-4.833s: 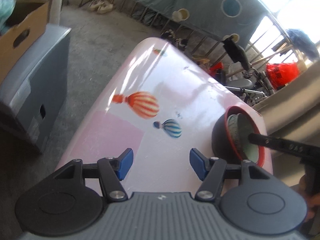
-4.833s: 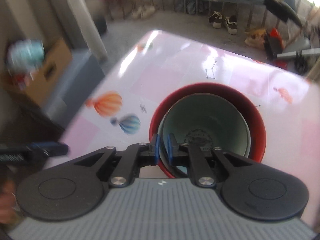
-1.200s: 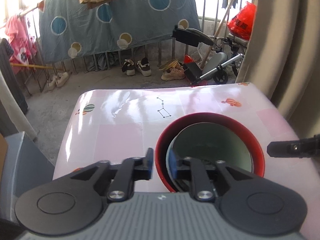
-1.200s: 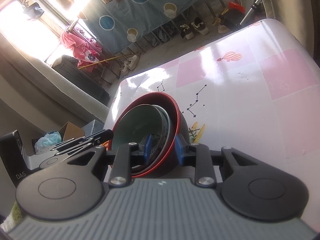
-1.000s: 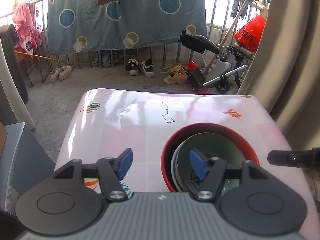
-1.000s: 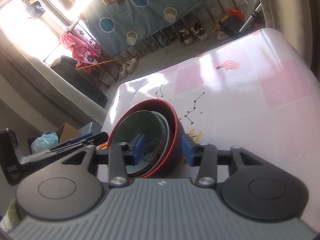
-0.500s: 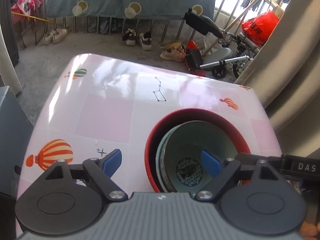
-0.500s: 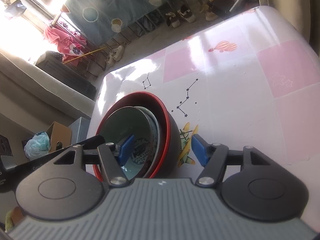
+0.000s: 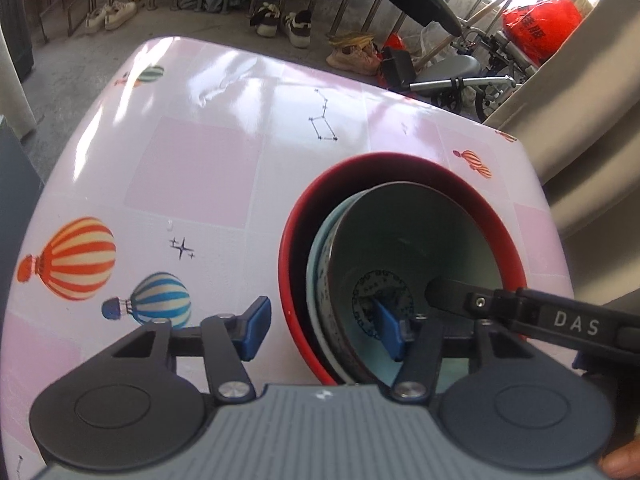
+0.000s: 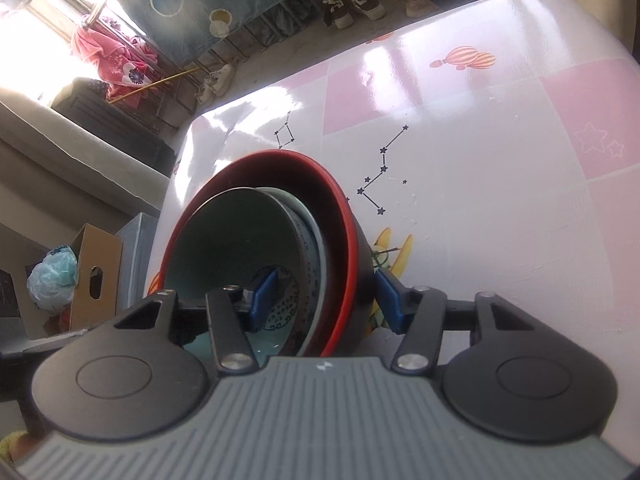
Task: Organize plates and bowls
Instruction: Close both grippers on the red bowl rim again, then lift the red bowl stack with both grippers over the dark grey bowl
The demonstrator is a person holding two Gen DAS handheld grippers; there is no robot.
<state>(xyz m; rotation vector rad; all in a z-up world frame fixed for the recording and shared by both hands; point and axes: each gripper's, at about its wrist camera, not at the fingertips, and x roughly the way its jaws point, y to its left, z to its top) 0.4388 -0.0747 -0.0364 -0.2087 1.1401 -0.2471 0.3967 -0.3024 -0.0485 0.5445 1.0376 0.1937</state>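
Observation:
A black bowl with a red rim (image 9: 400, 157) (image 10: 362, 272) stands on the pink balloon-print table (image 9: 192, 168) (image 10: 480, 160). Nested in it are a pale blue patterned bowl (image 9: 316, 264) (image 10: 314, 240) and a green bowl (image 9: 420, 236) (image 10: 232, 240). My left gripper (image 9: 323, 330) straddles the near-left walls of the stack, one pad outside the red rim and one inside the green bowl. Its jaws are closing, with gaps still showing. My right gripper (image 10: 326, 298) straddles the opposite side the same way, also closing. Its black finger (image 9: 520, 308) reaches into the green bowl.
The table's far half holds only printed balloons and stars. Beyond its edge are shoes, a folded pushchair (image 9: 448, 68) and a hanging blue sheet. A cardboard box (image 10: 96, 272) and a grey bin sit off the left side. A beige curtain (image 9: 592, 80) hangs to the right.
Both grippers let go of the bowl walls, spread wide, sank lower over the stack, and their jaws are now narrower around the walls again. The bowls have stayed on the table.

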